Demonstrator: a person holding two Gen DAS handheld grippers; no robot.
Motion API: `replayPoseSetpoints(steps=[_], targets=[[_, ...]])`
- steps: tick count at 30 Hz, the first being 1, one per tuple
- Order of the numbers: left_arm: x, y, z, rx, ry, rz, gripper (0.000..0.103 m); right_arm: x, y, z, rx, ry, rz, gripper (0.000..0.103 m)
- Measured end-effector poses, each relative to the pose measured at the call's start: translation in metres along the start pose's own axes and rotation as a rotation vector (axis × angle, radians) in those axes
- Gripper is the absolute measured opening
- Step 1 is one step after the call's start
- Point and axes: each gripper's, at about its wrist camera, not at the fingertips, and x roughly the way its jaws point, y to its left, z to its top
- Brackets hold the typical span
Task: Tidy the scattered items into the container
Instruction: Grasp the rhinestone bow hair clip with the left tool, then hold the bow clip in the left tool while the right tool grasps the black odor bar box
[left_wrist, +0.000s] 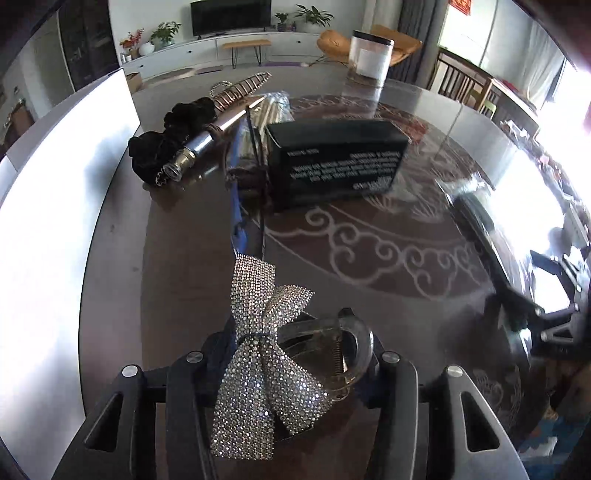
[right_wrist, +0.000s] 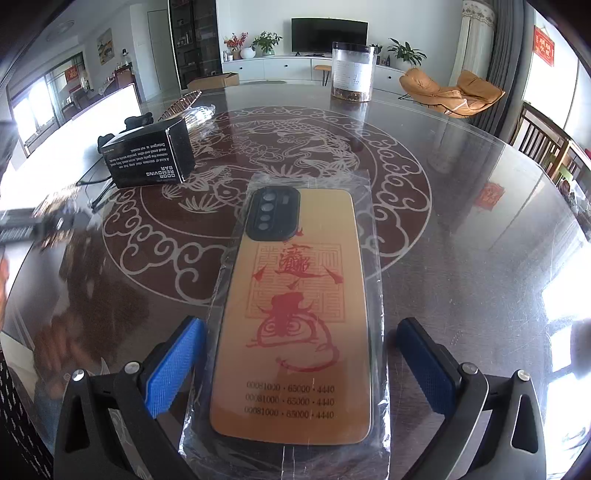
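Note:
In the left wrist view my left gripper (left_wrist: 291, 354) is shut on a clear claw hair clip with a rhinestone bow (left_wrist: 258, 369), held just above the dark glass table (left_wrist: 369, 258). In the right wrist view my right gripper (right_wrist: 299, 343) stands open, its blue pads (right_wrist: 173, 369) on either side of an orange phone case in a clear plastic bag (right_wrist: 295, 314) that lies flat on the table. The pads do not press on the case. A large white box (left_wrist: 55, 221) lies along the table's left edge.
A black carton (left_wrist: 332, 158) sits mid-table, with a black scrunchie (left_wrist: 177, 129), a silver tube (left_wrist: 207, 136) and a gold comb clip (left_wrist: 240, 88) behind it to the left. At the far edge stands a clear jar (right_wrist: 351, 72). Chairs line the right side.

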Motion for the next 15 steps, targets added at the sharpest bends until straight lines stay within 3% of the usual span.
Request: replayPoseSetpoints(steps=[2,4,8,12,15], targets=[[-0.002,-0.009,-0.008,0.015,0.012,0.02,0.055,0.0,0.0,0.0,0.0,0.0,0.0,0.103],[-0.003,-0.014,-0.013,0.007,0.007,0.053,0.072,0.0,0.0,0.0,0.0,0.0,0.0,0.103],[-0.002,-0.001,-0.011,-0.081,-0.01,0.086,0.083,0.0,0.0,0.0,0.0,0.0,0.0,0.103],[-0.004,0.006,-0.018,-0.127,-0.019,0.121,0.103,0.0,0.0,0.0,0.0,0.0,0.0,0.103],[-0.004,0.011,-0.022,-0.143,-0.019,0.127,0.103,0.0,0.0,0.0,0.0,0.0,0.0,0.103]])
